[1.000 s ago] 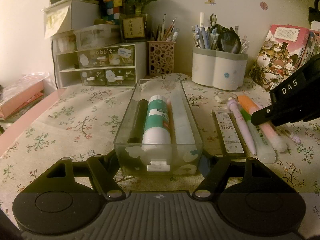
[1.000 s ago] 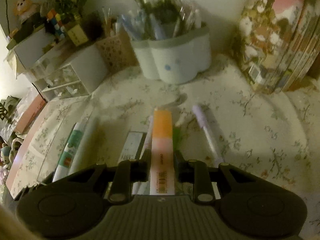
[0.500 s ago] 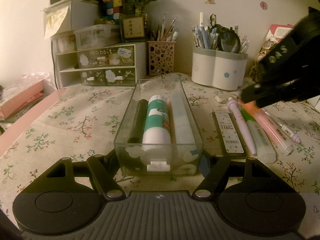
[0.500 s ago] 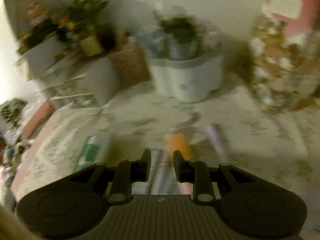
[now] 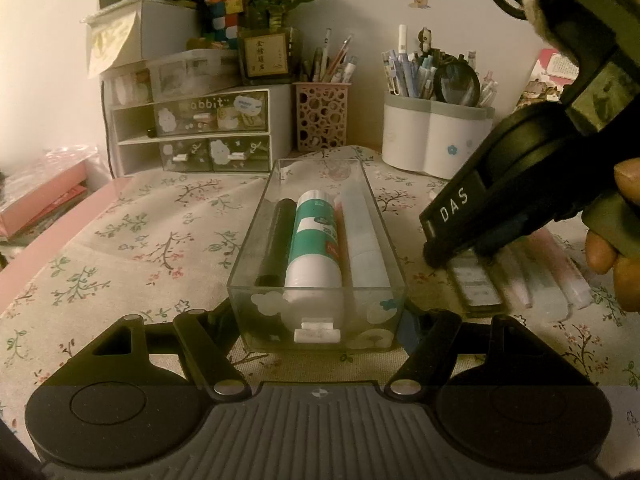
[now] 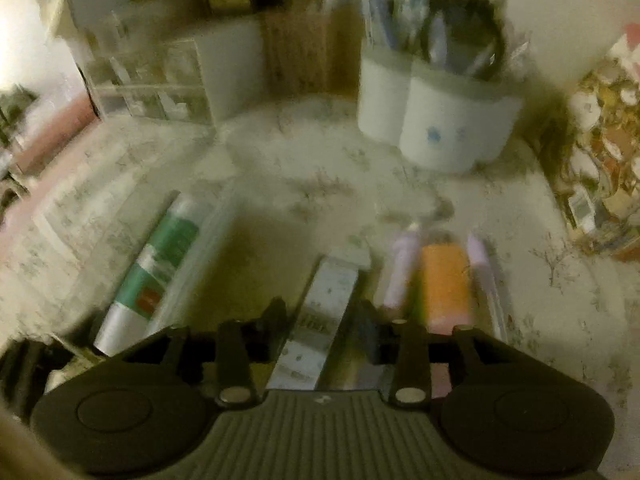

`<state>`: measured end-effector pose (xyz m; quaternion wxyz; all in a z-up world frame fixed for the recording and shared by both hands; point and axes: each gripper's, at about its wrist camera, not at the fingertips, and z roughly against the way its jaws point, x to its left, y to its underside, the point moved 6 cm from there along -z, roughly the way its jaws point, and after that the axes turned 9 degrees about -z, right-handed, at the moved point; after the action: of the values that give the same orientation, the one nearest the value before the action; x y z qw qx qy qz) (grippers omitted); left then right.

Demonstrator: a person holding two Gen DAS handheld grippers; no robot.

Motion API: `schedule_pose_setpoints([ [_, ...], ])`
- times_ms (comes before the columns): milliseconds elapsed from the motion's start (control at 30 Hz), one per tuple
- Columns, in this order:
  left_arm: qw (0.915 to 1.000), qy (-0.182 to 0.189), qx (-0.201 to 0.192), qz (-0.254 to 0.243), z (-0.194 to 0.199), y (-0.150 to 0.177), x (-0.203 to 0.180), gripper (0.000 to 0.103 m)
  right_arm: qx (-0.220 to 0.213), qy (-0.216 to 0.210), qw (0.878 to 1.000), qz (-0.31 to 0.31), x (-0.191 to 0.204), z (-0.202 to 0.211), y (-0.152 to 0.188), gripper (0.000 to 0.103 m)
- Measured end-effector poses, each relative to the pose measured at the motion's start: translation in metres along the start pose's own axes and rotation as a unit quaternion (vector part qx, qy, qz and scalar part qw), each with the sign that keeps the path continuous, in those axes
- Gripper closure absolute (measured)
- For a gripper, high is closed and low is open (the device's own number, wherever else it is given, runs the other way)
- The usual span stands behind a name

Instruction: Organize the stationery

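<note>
My left gripper (image 5: 320,320) is shut on the near end of a clear organizer box (image 5: 252,248), one finger on each side wall. Inside lie a green-and-white glue stick (image 5: 316,240), a black marker (image 5: 276,240) and a white tube (image 5: 364,240). To the box's right, my right gripper (image 6: 320,316) points steeply down and its jaws are opening. A flat lead-refill case (image 6: 324,300) lies on the cloth between its fingers, and the pads do not press on it. Just right of it lie a purple pen (image 6: 402,272) and an orange highlighter (image 6: 444,284). The right wrist view is blurred.
A white pen holder (image 5: 432,144), a pink lattice cup (image 5: 322,120) and a small drawer unit (image 5: 200,136) stand along the back wall. Illustrated books (image 6: 600,160) lean at the far right. Pink books (image 5: 40,200) lie at the left edge. A hand (image 5: 624,248) grips the right tool.
The right gripper let go of the orange highlighter, swung left over the lead-refill case and spread its jaws wider. The left gripper and the box stayed put.
</note>
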<state>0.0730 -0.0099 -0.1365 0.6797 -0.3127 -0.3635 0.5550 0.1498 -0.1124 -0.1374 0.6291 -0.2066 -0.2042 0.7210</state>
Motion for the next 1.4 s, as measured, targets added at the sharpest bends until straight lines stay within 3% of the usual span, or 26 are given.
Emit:
schedule_pose_setpoints([
  [100, 1.0, -0.002, 0.0, 0.0, 0.0, 0.0, 0.0, 0.03, 0.002, -0.001, 1.0, -0.005, 0.001, 0.0, 0.0, 0.066],
  [133, 1.0, -0.001, 0.0, -0.001, 0.0, 0.0, 0.001, 0.03, 0.0, -0.007, 1.0, -0.009, 0.0, -0.001, -0.003, 0.075],
  [167, 1.0, 0.0, 0.0, -0.001, 0.0, 0.0, 0.001, 0.03, -0.002, -0.011, 1.0, -0.015, -0.004, 0.0, -0.004, 0.075],
  [433, 1.0, 0.0, 0.0, -0.002, 0.0, 0.0, 0.001, 0.03, -0.034, -0.092, 0.989, -0.108, -0.029, 0.024, -0.005, 0.076],
  [733, 1.0, 0.0, 0.0, -0.002, 0.0, 0.0, 0.001, 0.03, -0.046, -0.051, 0.99, -0.124, -0.07, 0.048, -0.003, 0.075],
  [933, 1.0, 0.0, 0.0, -0.002, 0.0, 0.0, 0.001, 0.03, -0.025, -0.031, 0.995, -0.09, -0.061, 0.035, 0.007, 0.075],
  [1233, 1.0, 0.0, 0.0, -0.002, 0.0, 0.0, 0.001, 0.03, -0.013, -0.092, 0.985, -0.146, -0.075, 0.036, 0.02, 0.075],
  [1400, 1.0, 0.0, 0.0, -0.002, 0.0, 0.0, 0.001, 0.03, -0.008, -0.096, 0.983, -0.158, -0.078, 0.031, 0.02, 0.076],
])
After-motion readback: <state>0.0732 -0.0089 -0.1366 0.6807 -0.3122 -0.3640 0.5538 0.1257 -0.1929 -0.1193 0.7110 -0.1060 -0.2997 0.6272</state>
